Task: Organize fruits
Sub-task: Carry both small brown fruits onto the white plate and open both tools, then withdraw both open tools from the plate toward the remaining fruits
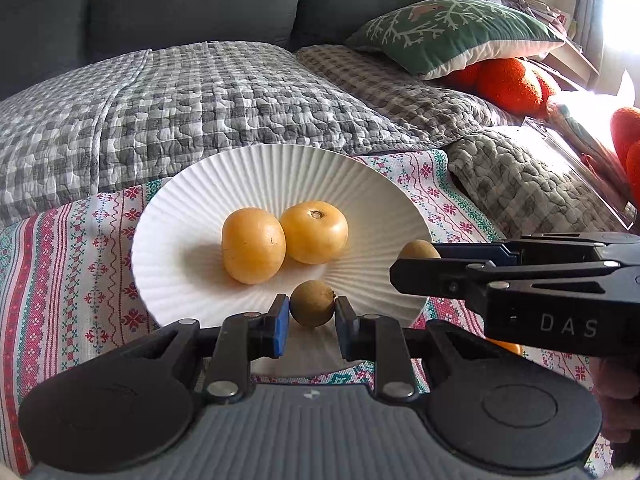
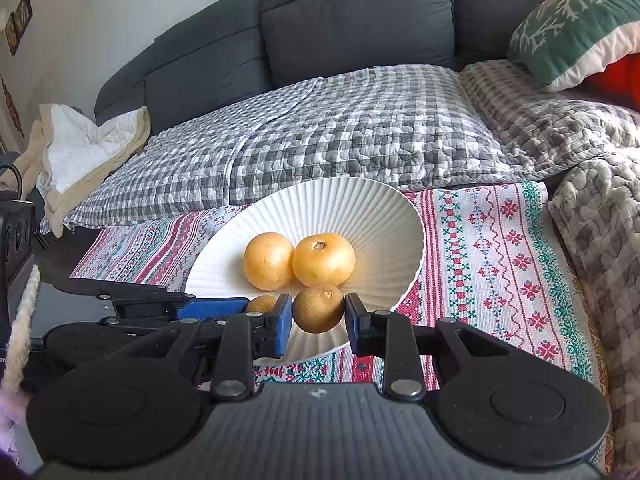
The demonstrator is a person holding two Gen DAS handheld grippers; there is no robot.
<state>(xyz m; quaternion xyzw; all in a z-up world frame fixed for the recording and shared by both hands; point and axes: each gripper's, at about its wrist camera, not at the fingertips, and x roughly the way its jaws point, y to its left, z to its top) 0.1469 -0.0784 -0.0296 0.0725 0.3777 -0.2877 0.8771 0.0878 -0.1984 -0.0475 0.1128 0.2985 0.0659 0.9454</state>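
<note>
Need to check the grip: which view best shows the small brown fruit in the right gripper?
Right wrist view: the small brown fruit sits large between the blue fingers. Left wrist view shows only its top behind that gripper's fingers.

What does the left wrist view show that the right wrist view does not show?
Only the left wrist view: fuzzy orange cushions under the green pillow, and shelves at the far right.

Only the right wrist view: a white and beige blanket on the sofa's end, and wall pictures.

Both: the white ribbed plate holding two yellow fruits, the patterned cloth, and each claw, left and right, shut on a small brownish fruit.
</note>
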